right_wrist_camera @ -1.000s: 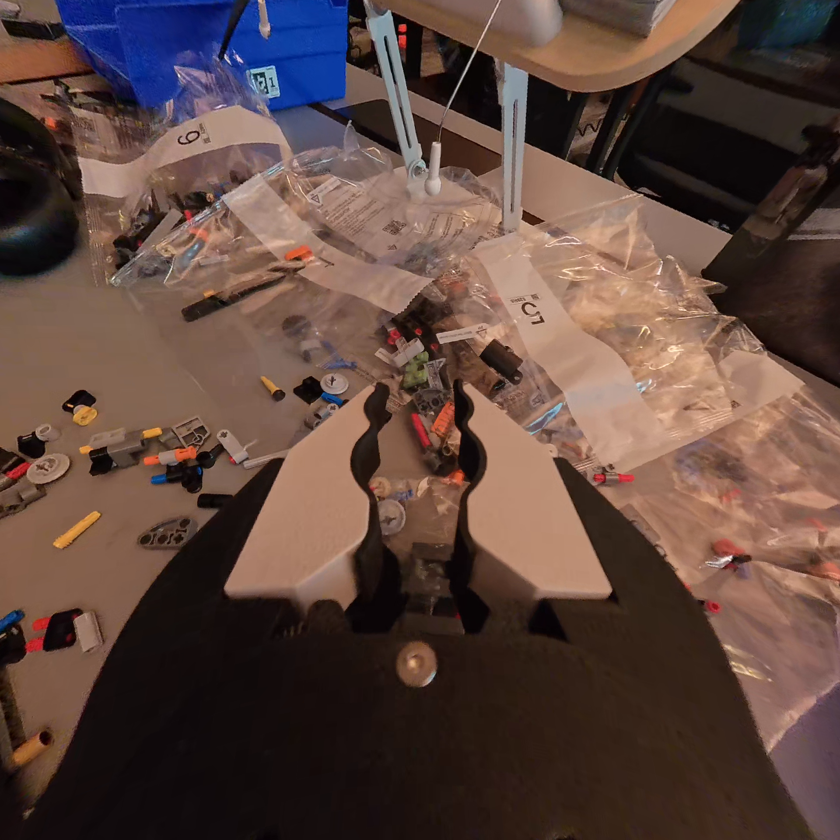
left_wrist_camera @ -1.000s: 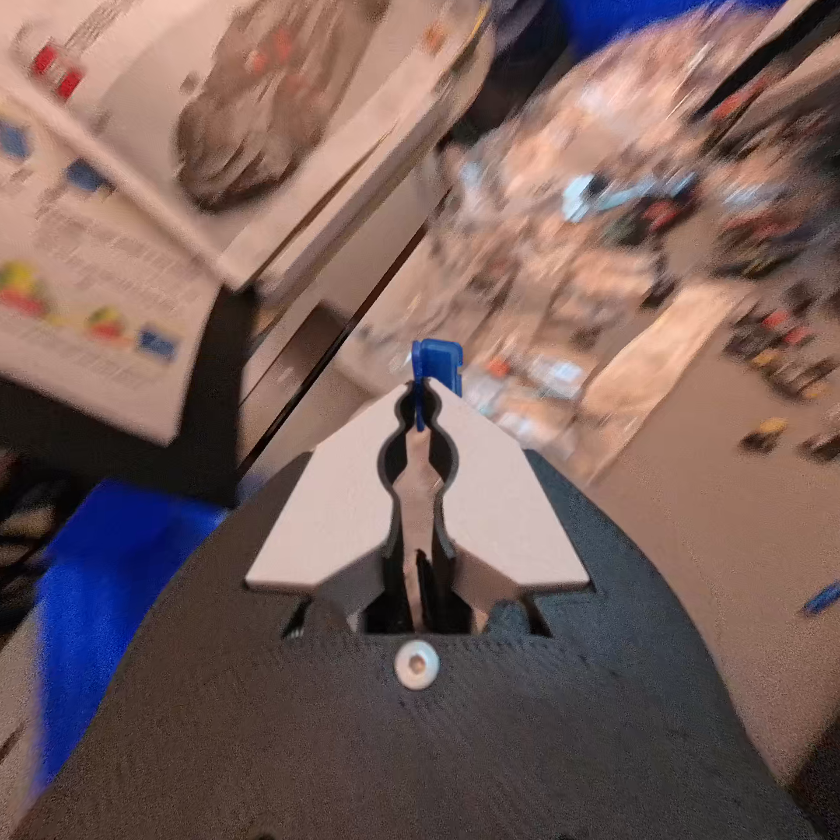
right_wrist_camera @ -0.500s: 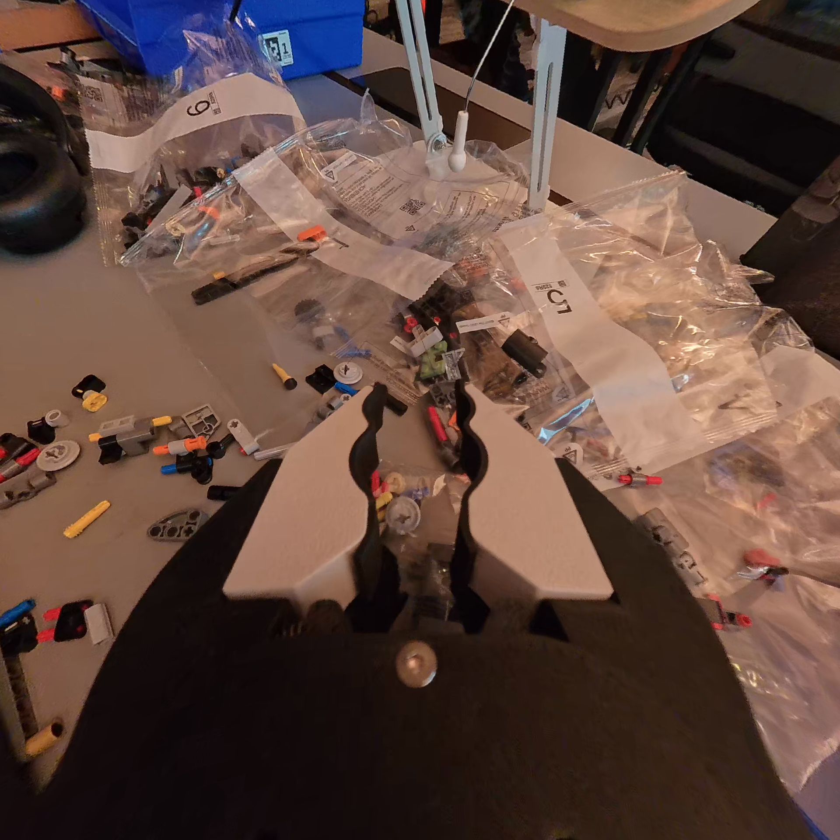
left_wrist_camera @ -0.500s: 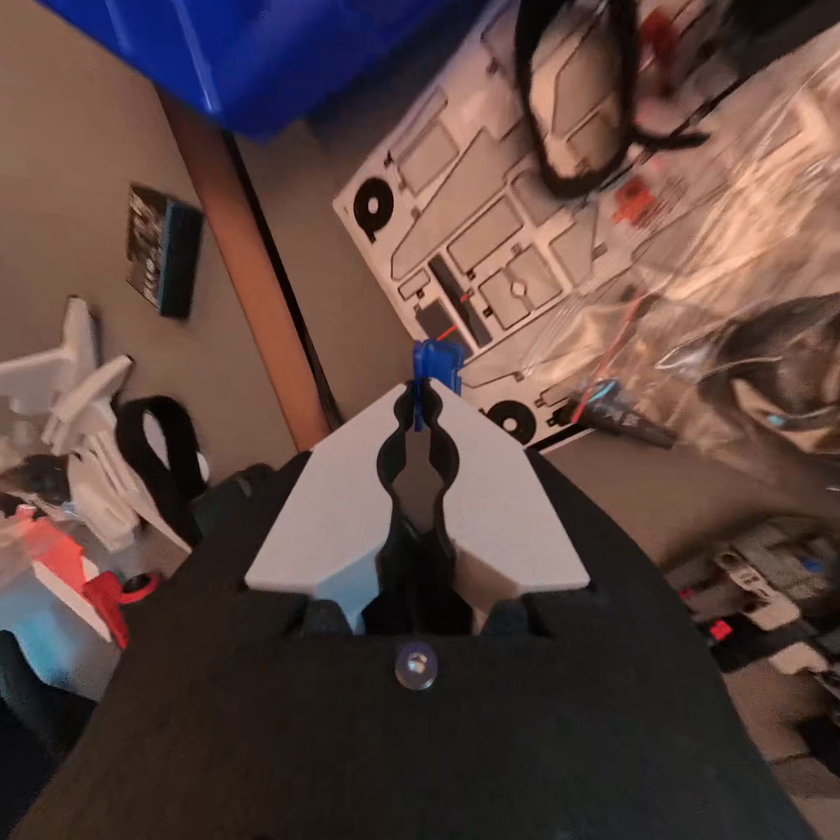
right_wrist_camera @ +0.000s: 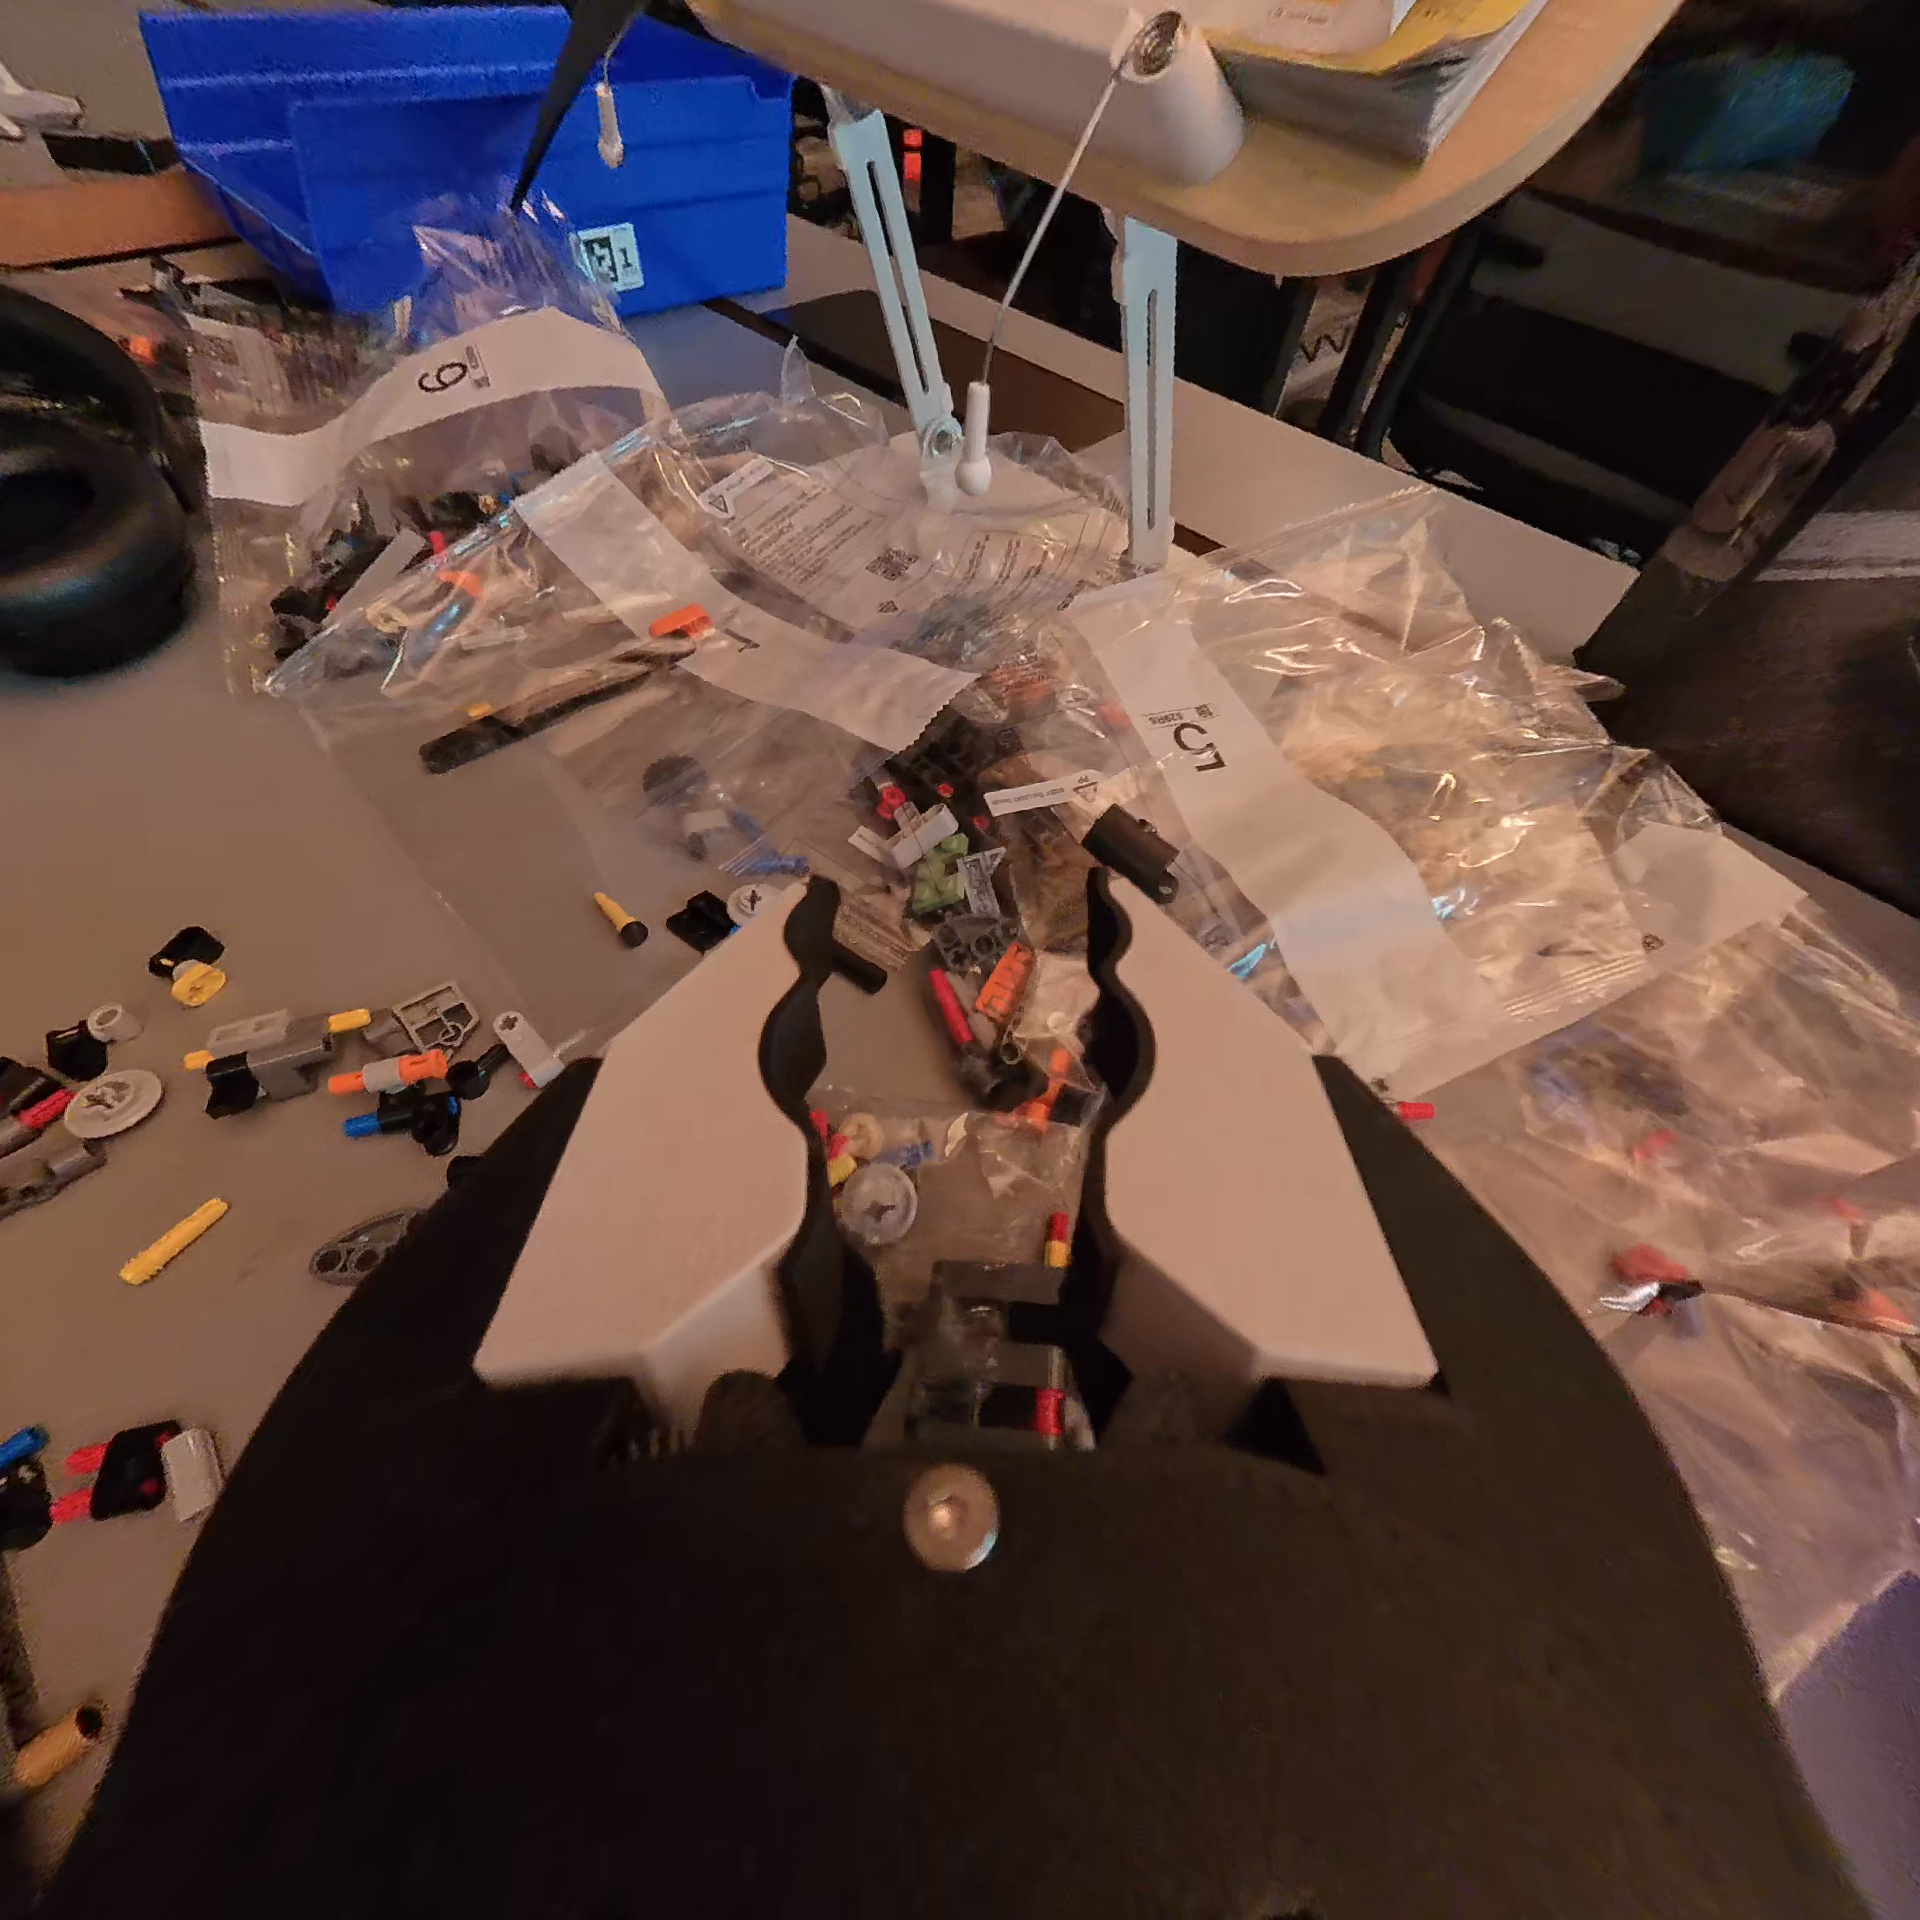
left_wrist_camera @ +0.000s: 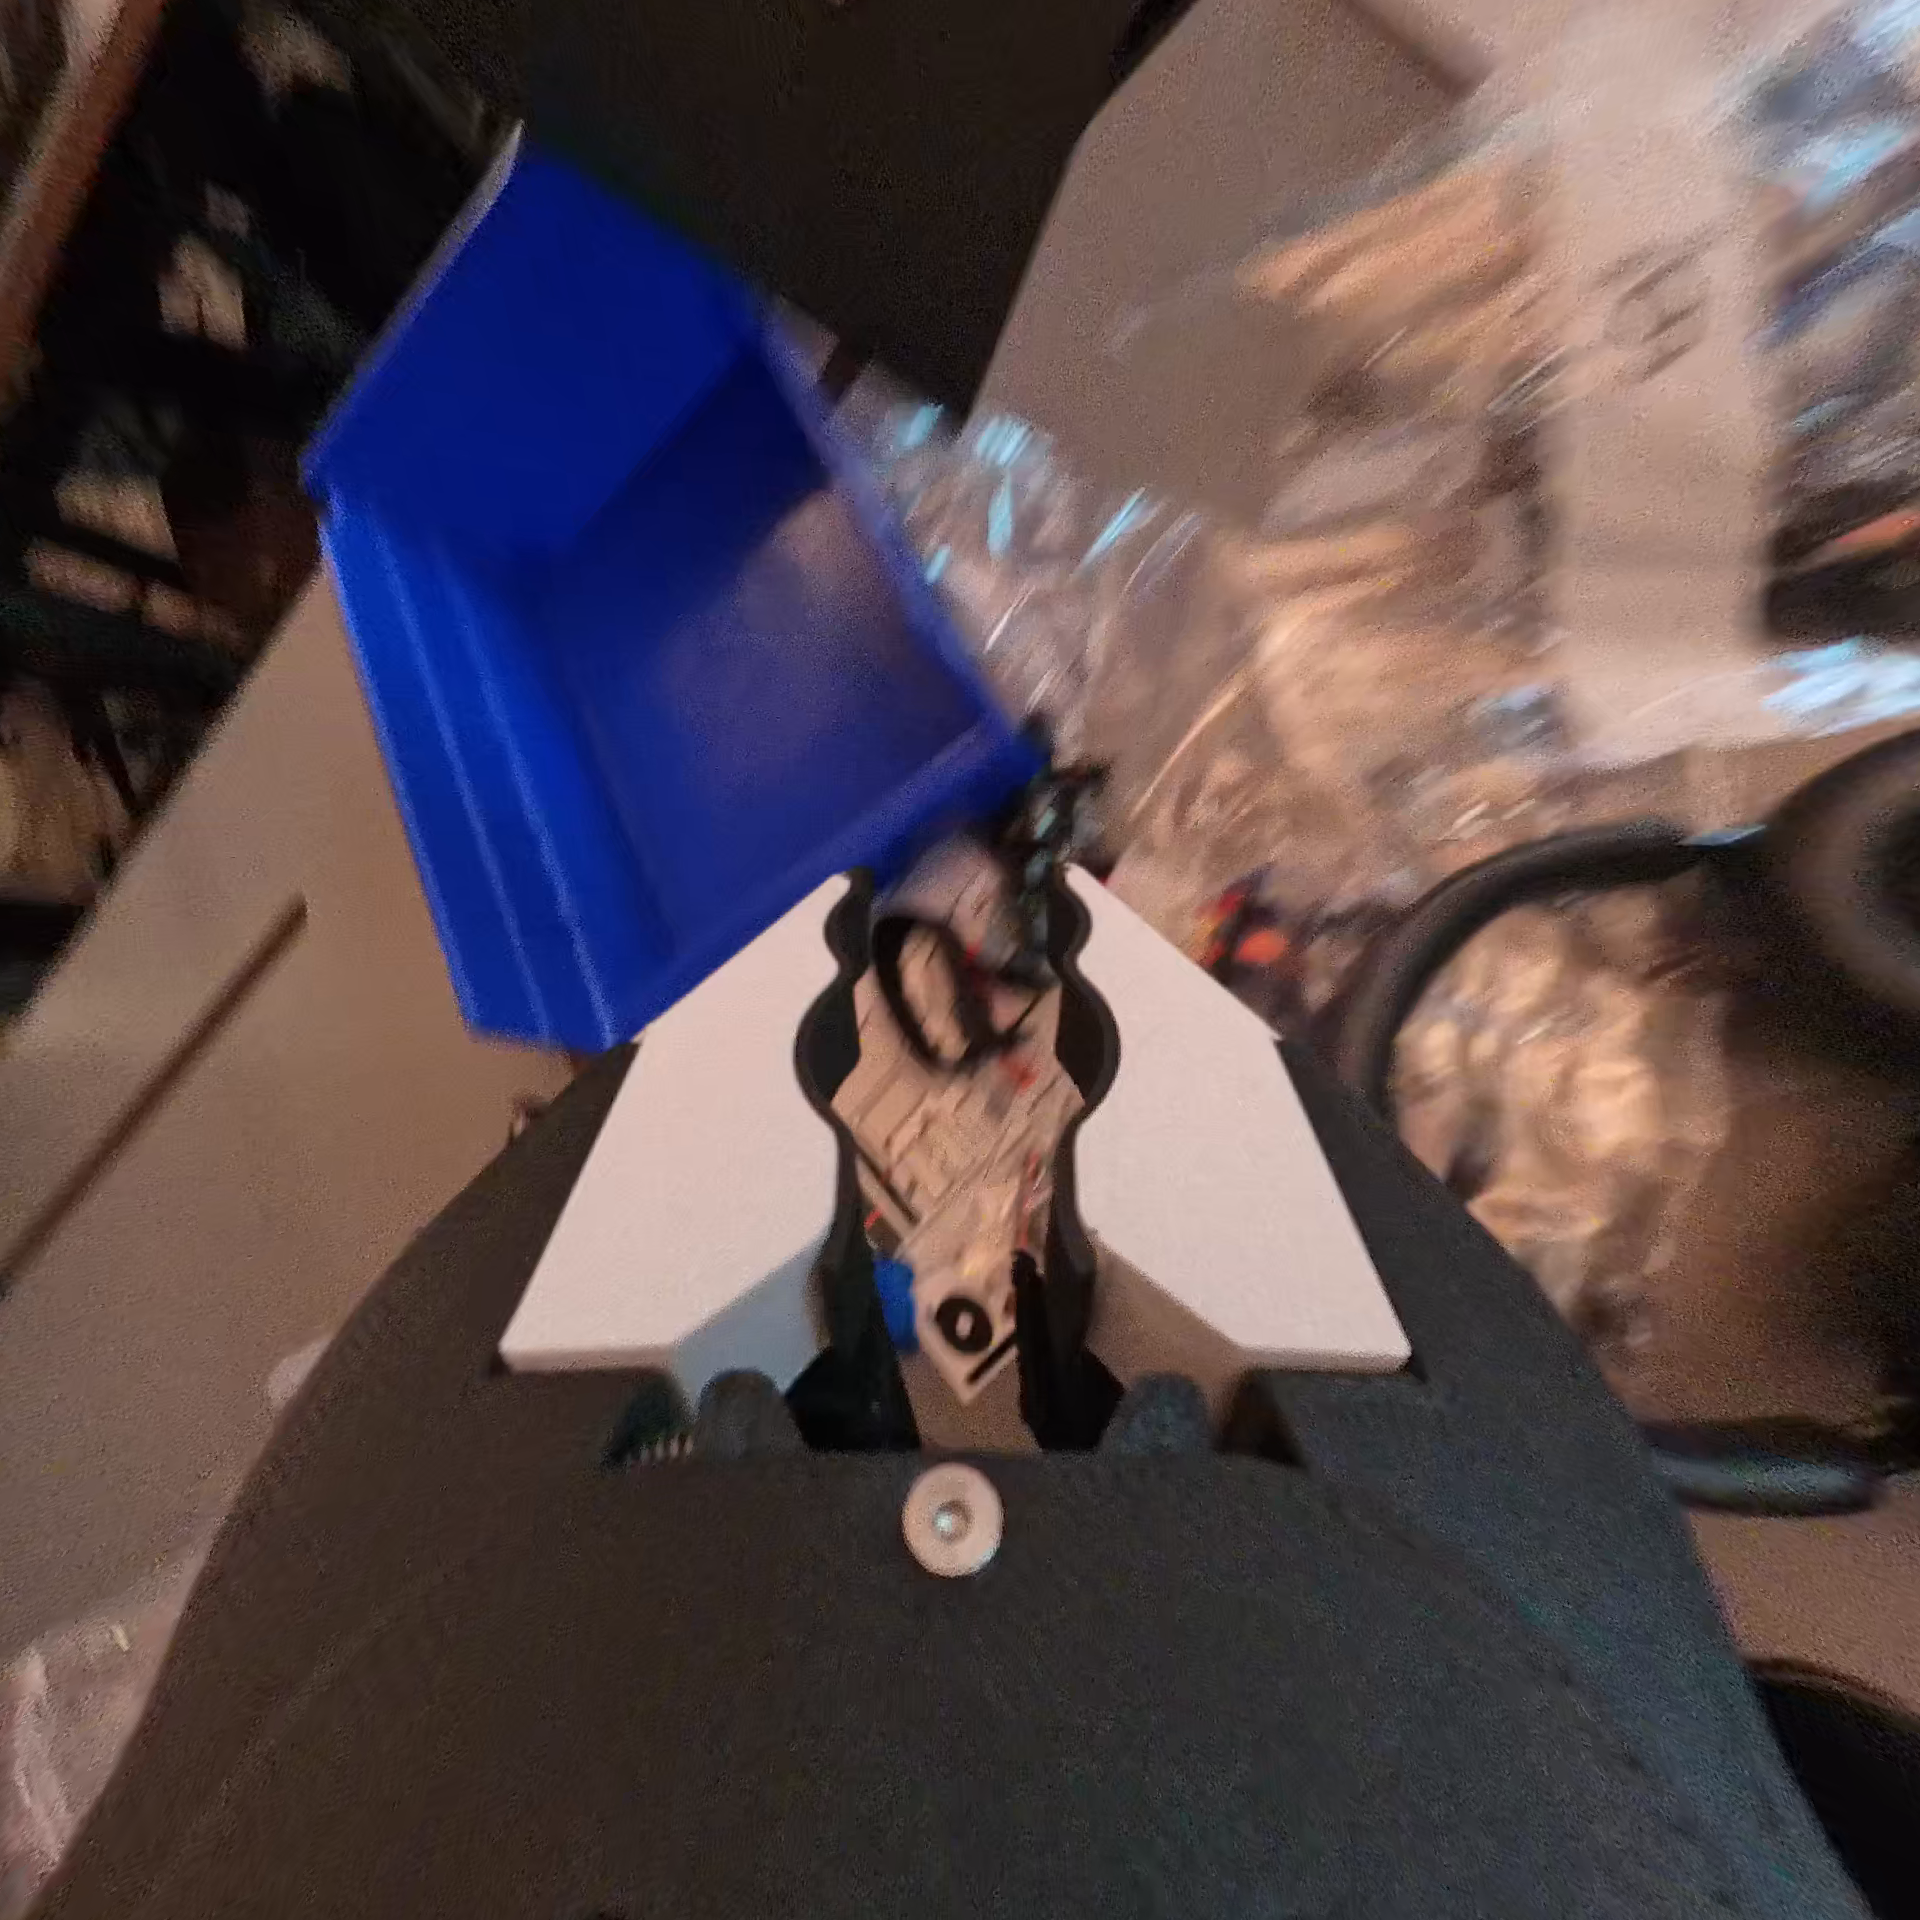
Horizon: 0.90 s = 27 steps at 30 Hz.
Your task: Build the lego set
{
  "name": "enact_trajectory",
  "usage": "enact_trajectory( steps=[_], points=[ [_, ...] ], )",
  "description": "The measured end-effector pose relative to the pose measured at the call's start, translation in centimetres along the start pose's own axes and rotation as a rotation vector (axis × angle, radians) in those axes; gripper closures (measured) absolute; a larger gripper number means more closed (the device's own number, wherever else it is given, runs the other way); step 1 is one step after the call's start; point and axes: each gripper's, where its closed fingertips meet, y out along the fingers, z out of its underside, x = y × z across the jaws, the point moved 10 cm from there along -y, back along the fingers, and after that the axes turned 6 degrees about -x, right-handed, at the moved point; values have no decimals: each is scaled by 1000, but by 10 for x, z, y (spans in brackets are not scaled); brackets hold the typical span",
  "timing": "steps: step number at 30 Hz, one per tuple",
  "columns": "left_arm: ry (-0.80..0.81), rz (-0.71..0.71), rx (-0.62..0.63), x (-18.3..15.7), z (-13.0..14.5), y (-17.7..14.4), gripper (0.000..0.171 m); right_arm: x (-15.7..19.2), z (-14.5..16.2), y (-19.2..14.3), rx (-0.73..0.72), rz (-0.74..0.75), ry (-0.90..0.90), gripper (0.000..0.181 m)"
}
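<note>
Many loose lego pieces (right_wrist_camera: 301, 1060) and clear plastic bags (right_wrist_camera: 1382, 790) of parts cover the grey worktop (right_wrist_camera: 208, 810).

Small, hard plastic pieces in black, grey, yellow, orange, red and blue lie scattered to the left in the right wrist view: pins, axles, round gears and a flat grey panel. Crinkled, glossy bags with white paper strips are heaped in the middle and to the right, just beyond the right gripper (right_wrist_camera: 956, 914), whose pale, wavy-edged fingers stand apart with nothing between them. A blue bin (right_wrist_camera: 436, 135) sits at the far edge, and a black rubber tyre (right_wrist_camera: 73, 561) lies at the left. In the blurred left wrist view, the left gripper (left_wrist_camera: 956, 904) is spread and empty, above a bag, beside the smooth blue bin (left_wrist_camera: 582, 582).
</note>
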Motion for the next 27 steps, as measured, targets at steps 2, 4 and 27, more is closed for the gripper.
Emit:
enact_trajectory(
  steps=[2, 4, 27],
  points=[
    [74, 64, -78, -34, -45, 0, 138, -4, 1, -1, 15, 23, 0, 130],
    [128, 178, -144, -77, -83, 9, 136, -9, 2, -4, 19, 55, -3, 130],
    [229, 675, -137, -286, -153, 153, 141, -12, 13, 2, 133, 16, -9, 128]
  ],
)
